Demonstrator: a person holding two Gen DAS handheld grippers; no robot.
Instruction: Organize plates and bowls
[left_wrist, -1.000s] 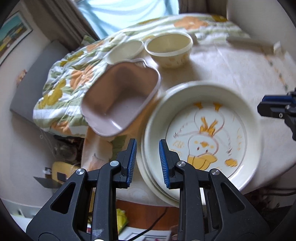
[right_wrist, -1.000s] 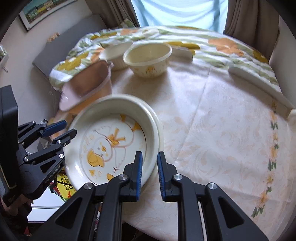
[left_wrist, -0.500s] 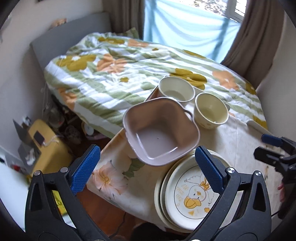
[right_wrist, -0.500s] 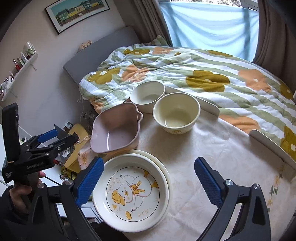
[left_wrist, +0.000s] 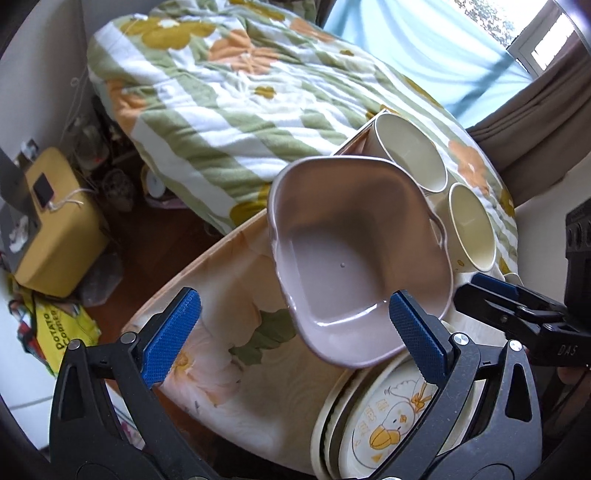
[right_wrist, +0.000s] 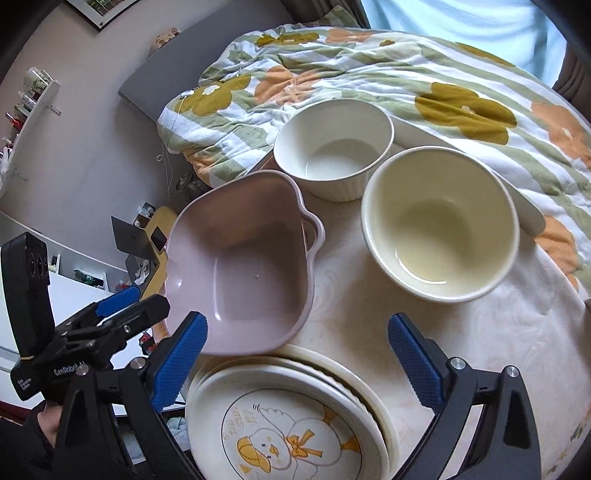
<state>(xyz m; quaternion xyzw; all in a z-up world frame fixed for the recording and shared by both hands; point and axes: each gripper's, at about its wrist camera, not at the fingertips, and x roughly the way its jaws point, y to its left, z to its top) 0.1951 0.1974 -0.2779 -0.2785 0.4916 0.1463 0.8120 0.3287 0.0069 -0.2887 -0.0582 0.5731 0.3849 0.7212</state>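
Hovering wide open, left gripper (left_wrist: 291, 334) and right gripper (right_wrist: 297, 349), pink bowl (right_wrist: 240, 273) just ahead, jaws empty

Cloth-covered table (right_wrist: 369, 306), pink dish (right_wrist: 240, 273), two bowls (right_wrist: 439, 229), stacked plates (right_wrist: 288, 417)

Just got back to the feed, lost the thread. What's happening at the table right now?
A person holds a tool in each hand over the table. Both have just opened wide and grip nothing: the left tool hangs at the near edge of the pink bowl, the right tool over the plate stack topped by a duck plate. Two cream bowls stand apart behind, not yet stacked.
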